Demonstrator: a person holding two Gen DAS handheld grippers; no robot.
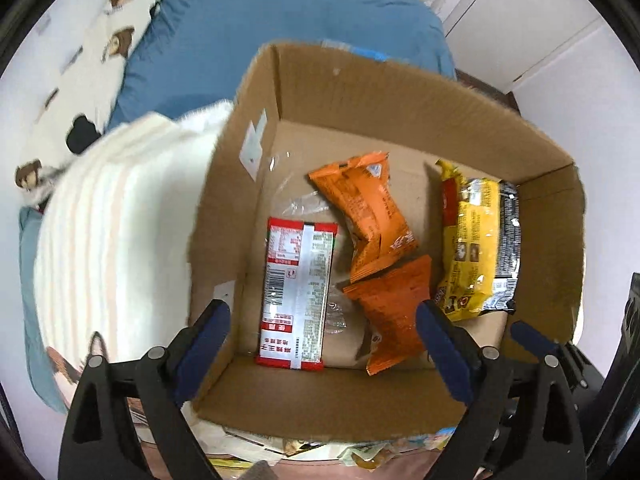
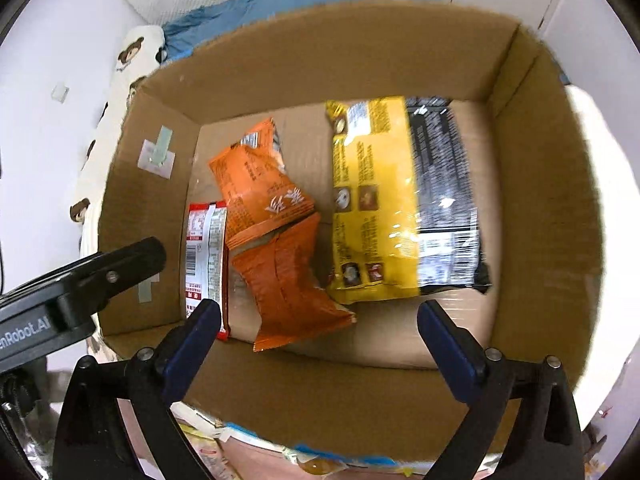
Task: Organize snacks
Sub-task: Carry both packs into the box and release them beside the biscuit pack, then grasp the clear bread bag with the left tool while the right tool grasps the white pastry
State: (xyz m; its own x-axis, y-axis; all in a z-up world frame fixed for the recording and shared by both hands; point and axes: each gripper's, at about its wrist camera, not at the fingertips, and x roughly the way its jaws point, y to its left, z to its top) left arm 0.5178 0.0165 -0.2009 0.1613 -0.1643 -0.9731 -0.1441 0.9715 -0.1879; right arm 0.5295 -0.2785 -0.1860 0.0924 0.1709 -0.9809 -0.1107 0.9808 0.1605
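Both grippers point down into an open cardboard box w/ snack packs lying flat on its floor. Left gripper: jaws spread wide, nothing betw. them, blue pads clear of every pack. Right gripper: same, wide apart & empty. In the box, left to right in the left wrist view: red-and-white pack back side up w/ barcode showing; two orange packs, the upper orange pack overlapping the top end of the lower orange pack; then the yellow-and-black pack near the right wall, apart from the orange ones. Right wrist view shows the yellow-and-black pack much bigger & clearer, w/ printed squares down its yellow side, but cuts most of the red-and-white pack off behind its own left finger. It alone shows the other gripper's black body entering at left over the box wall. Only the left wrist view shows the striped white cushion just beside the box, the blue bedding behind it, the bear-print fabric & a white door at upper right. More wrappers lie outside the box's near wall in both views.
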